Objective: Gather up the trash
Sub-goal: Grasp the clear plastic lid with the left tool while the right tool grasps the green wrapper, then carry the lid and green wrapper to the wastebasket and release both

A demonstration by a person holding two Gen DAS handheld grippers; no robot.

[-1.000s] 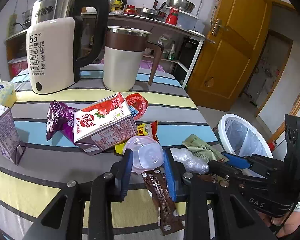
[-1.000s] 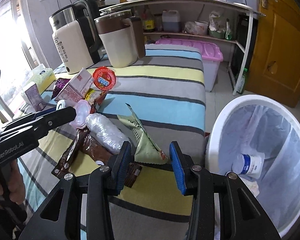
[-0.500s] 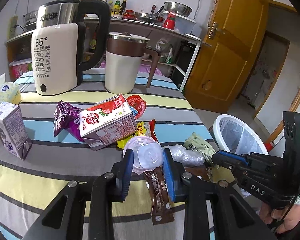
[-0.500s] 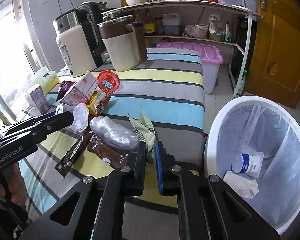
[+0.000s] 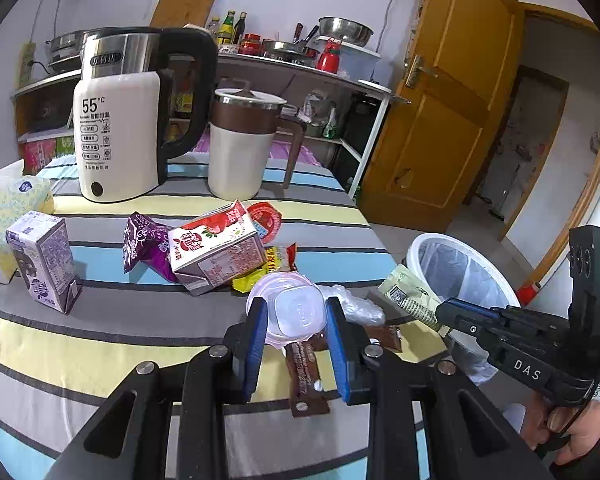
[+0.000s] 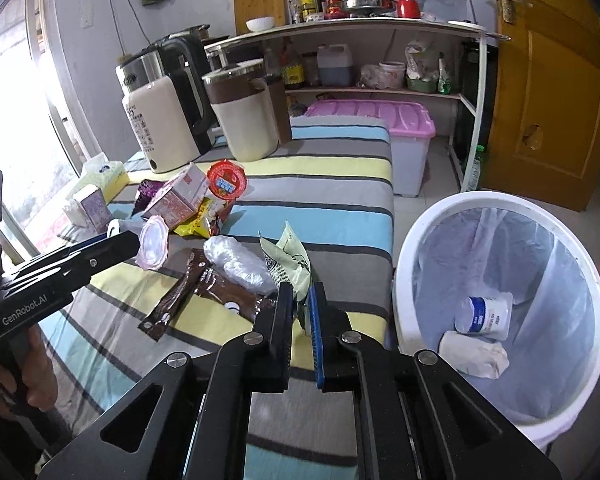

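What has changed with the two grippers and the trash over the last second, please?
The right gripper closed on the green wrapper and has lifted it off the striped table, toward the white bin. The left gripper stays clamped on the clear plastic cup and has raised it slightly. The milk carton, brown wrappers and kettle have not moved.

On the striped table (image 5: 100, 344) I count two drink cartons: one purple (image 5: 44, 256), one red strawberry (image 5: 216, 252). There are two jugs behind them, a kettle (image 5: 120, 120) and a brown-topped pitcher (image 5: 240, 148). One tissue pack (image 5: 8, 208) stands at the table's left edge. Two brown wrappers (image 6: 204, 292) lie near the front, one green packet (image 6: 290, 256), one clear plastic cup (image 5: 296, 312). Beside the table stands one white bin (image 6: 428, 240), with two items inside.
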